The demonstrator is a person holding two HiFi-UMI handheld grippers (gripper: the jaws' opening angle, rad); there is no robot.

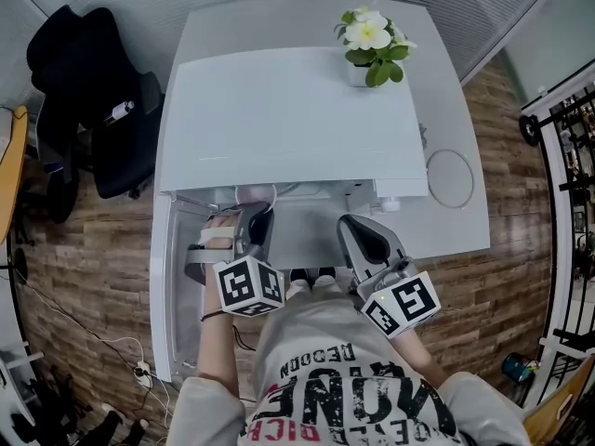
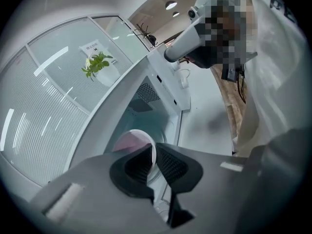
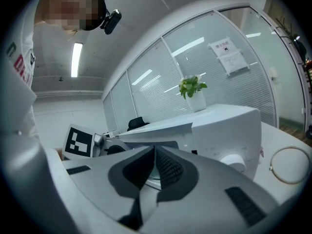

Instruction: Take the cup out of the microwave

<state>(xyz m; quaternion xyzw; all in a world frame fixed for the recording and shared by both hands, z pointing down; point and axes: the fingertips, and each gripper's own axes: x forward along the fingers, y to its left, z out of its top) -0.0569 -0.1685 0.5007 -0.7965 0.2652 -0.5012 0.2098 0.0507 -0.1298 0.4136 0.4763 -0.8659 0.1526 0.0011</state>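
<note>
In the head view, the left gripper (image 1: 253,221) reaches into the open microwave (image 1: 288,110), with the cup (image 1: 256,194) at its tips in the cavity's mouth. The left gripper view shows its jaws nearly together, pinching the cup's rim wall. In the right gripper view, the right gripper (image 3: 153,152) is closed and empty, apart from the cup.

An office: ribbed glass partitions (image 3: 146,82), a black desk chair (image 1: 125,156), a white table (image 1: 446,229).
</note>
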